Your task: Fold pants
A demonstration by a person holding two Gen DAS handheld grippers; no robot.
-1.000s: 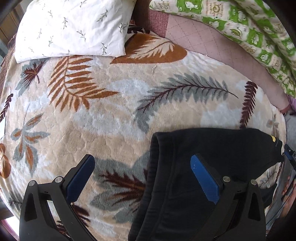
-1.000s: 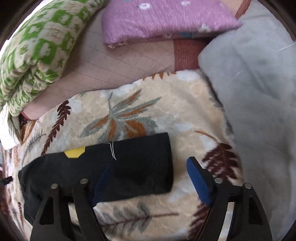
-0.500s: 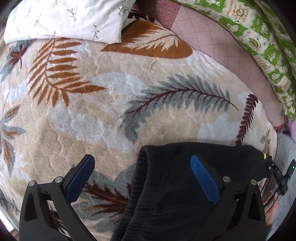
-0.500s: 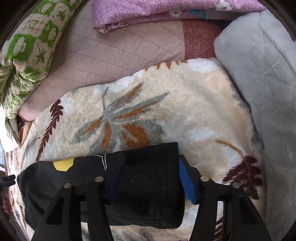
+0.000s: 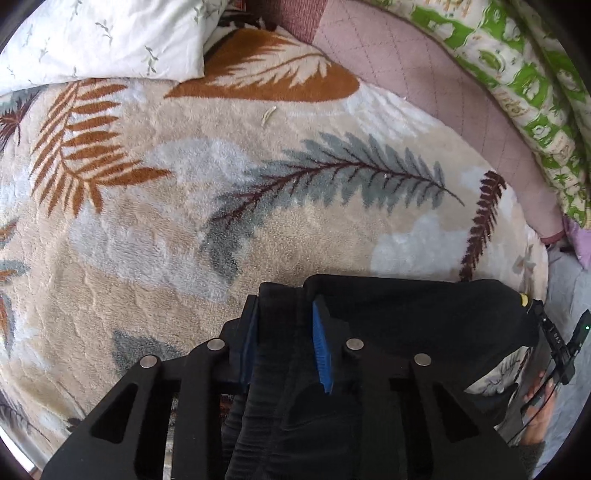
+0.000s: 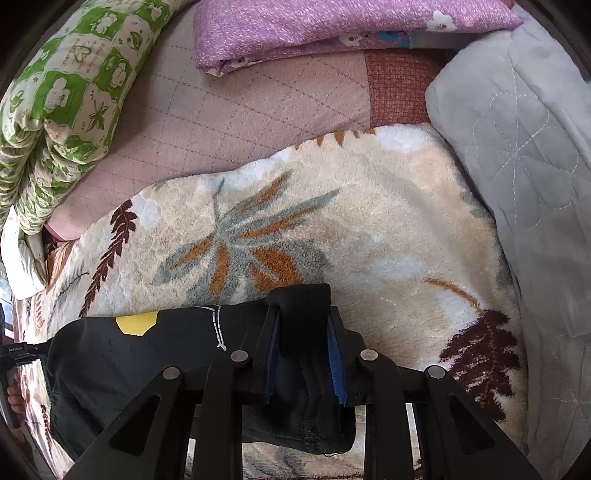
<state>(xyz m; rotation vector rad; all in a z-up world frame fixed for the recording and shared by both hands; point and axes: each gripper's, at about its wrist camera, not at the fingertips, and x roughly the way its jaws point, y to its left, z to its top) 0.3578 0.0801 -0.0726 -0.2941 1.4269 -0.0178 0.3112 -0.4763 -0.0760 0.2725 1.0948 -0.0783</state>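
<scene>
Black pants (image 5: pixel 406 317) lie on a beige leaf-patterned fleece blanket (image 5: pixel 184 221). My left gripper (image 5: pixel 282 306) is shut on the ribbed waistband end, with the cloth bunched between the blue pads. In the right wrist view the pants (image 6: pixel 147 354) stretch to the left, with a yellow patch (image 6: pixel 135 323) and a white stitched mark. My right gripper (image 6: pixel 301 314) is shut on the leg-cuff end, and the cuff sticks up between its blue pads. The blanket (image 6: pixel 369 221) lies under it.
A white leaf-print pillow (image 5: pixel 103 37) sits at the far left. A green-and-cream quilt (image 5: pixel 517 85) and pink quilted sheet (image 5: pixel 406 81) lie at the back. A purple folded cloth (image 6: pixel 332 26) and grey quilt (image 6: pixel 535 166) lie beside the blanket.
Both grippers were open over the pants' ends and have closed on them: the left on the waistband, the right on the cuff. The cloth now bunches up between the pads.
</scene>
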